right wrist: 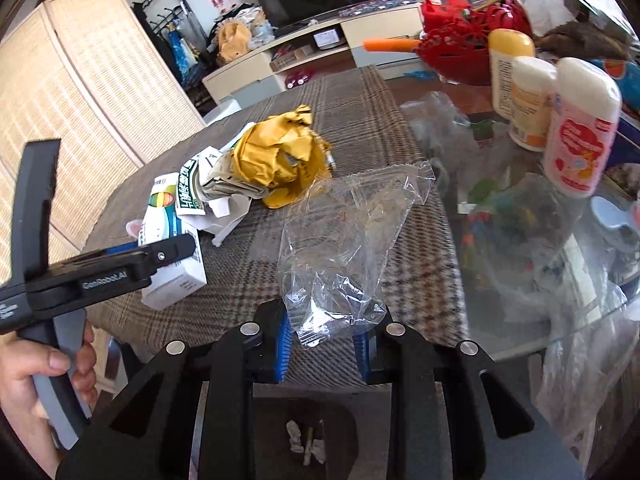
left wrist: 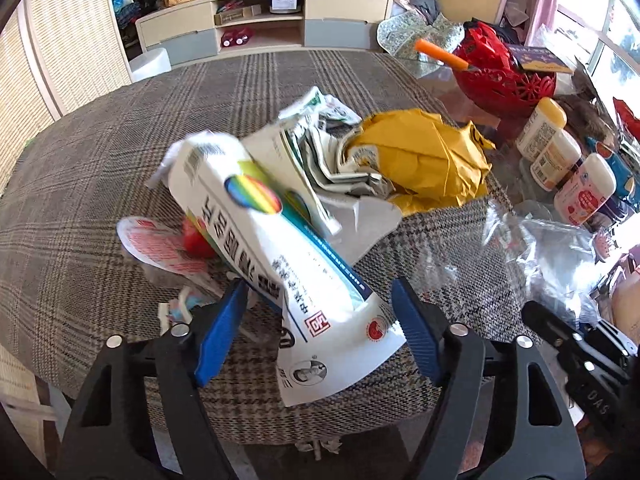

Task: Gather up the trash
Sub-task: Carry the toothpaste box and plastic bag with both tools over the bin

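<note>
Trash heaped on the plaid worktop (left wrist: 100, 160), both hand-held grippers at work.
White printed carton (left wrist: 280, 264) lies between the left hand-held gripper (left wrist: 320, 332)'s released pads; yellow crumpled paper (left wrist: 424, 160) at one o'clock; right hand-held gripper (right wrist: 324, 344) clenches the clear plastic bag (right wrist: 344, 240).

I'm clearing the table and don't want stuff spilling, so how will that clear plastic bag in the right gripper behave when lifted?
The clear plastic bag looks thin and crinkled, so it will probably flop and sag. It seems nearly empty, so likely very light. The right gripper pinches only one bunched corner of glossy film, which might slip.
</note>
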`<state>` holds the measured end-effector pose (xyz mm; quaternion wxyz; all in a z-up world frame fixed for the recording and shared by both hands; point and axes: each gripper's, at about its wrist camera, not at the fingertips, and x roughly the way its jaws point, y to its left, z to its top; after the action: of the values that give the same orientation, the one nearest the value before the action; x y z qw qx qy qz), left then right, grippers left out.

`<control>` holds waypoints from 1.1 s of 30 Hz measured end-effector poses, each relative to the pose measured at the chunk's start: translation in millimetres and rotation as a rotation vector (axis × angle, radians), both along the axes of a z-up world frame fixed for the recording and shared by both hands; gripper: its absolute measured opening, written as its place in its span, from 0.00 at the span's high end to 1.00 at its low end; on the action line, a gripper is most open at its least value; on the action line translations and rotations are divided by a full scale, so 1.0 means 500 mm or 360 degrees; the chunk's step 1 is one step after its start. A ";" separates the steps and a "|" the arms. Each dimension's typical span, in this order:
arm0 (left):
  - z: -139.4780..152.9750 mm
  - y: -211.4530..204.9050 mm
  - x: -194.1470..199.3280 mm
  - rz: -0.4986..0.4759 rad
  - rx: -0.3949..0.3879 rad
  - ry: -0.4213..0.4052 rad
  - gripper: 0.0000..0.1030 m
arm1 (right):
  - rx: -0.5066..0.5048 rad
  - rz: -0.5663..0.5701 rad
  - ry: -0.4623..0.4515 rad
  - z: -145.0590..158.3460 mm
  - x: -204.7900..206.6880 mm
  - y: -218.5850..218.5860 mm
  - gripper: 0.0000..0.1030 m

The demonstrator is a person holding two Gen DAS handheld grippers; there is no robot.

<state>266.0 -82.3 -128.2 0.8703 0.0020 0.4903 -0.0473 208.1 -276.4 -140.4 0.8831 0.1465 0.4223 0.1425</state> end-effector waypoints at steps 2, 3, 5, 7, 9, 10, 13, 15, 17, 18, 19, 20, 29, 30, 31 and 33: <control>-0.015 -0.005 -0.001 0.0001 0.0005 0.0038 0.51 | 0.0014 -0.0020 0.0004 -0.001 -0.007 -0.019 0.74; -0.019 -0.005 -0.008 -0.0002 0.0012 0.0024 0.51 | 0.0018 -0.0024 0.0009 -0.003 -0.009 -0.024 0.74; -0.018 -0.005 -0.018 -0.0017 0.0016 0.0015 0.51 | 0.0022 -0.0029 0.0018 -0.004 -0.018 -0.028 0.74; -0.012 -0.003 -0.037 -0.0037 0.0010 0.0006 0.52 | 0.0016 -0.0025 0.0011 -0.002 -0.029 -0.026 0.74; 0.001 0.004 -0.059 -0.0041 0.0010 -0.0021 0.52 | 0.0021 -0.0016 0.0002 0.005 -0.039 -0.020 0.74; 0.007 0.008 -0.070 -0.0040 -0.0001 -0.0030 0.52 | 0.0022 -0.0008 -0.0004 0.010 -0.047 -0.013 0.74; 0.031 0.021 -0.118 -0.0040 -0.0036 -0.0070 0.52 | -0.0004 0.0004 -0.0018 0.025 -0.069 0.002 0.74; 0.045 0.032 -0.152 -0.0043 -0.0068 -0.0086 0.52 | -0.0022 0.0009 -0.0025 0.035 -0.088 0.011 0.75; 0.053 0.038 -0.179 -0.0050 -0.0090 -0.0095 0.52 | -0.0037 0.0012 -0.0028 0.045 -0.112 0.021 0.75; 0.057 0.045 -0.203 -0.0051 -0.0107 -0.0100 0.52 | -0.0041 0.0014 -0.0028 0.049 -0.123 0.026 0.75; 0.060 0.049 -0.220 -0.0049 -0.0121 -0.0107 0.52 | -0.0042 0.0016 -0.0030 0.053 -0.138 0.031 0.75; 0.062 0.052 -0.233 -0.0047 -0.0132 -0.0114 0.52 | -0.0037 0.0021 -0.0034 0.056 -0.153 0.035 0.75; 0.015 0.076 -0.398 -0.0117 -0.0220 -0.0137 0.52 | -0.0047 0.0071 0.0002 0.035 -0.275 0.080 0.75; 0.003 0.079 -0.410 -0.0120 -0.0225 -0.0130 0.52 | -0.0047 0.0077 0.0017 0.027 -0.285 0.085 0.75; -0.009 0.081 -0.420 -0.0128 -0.0234 -0.0121 0.52 | -0.0047 0.0083 0.0035 0.016 -0.296 0.090 0.75; -0.038 0.086 -0.440 -0.0134 -0.0254 -0.0092 0.52 | -0.0045 0.0088 0.0071 -0.005 -0.311 0.097 0.75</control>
<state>45.9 -39.2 -147.2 0.8787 -0.0454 0.4591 -0.1226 52.5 -228.0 -142.7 0.8712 0.1254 0.4478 0.1574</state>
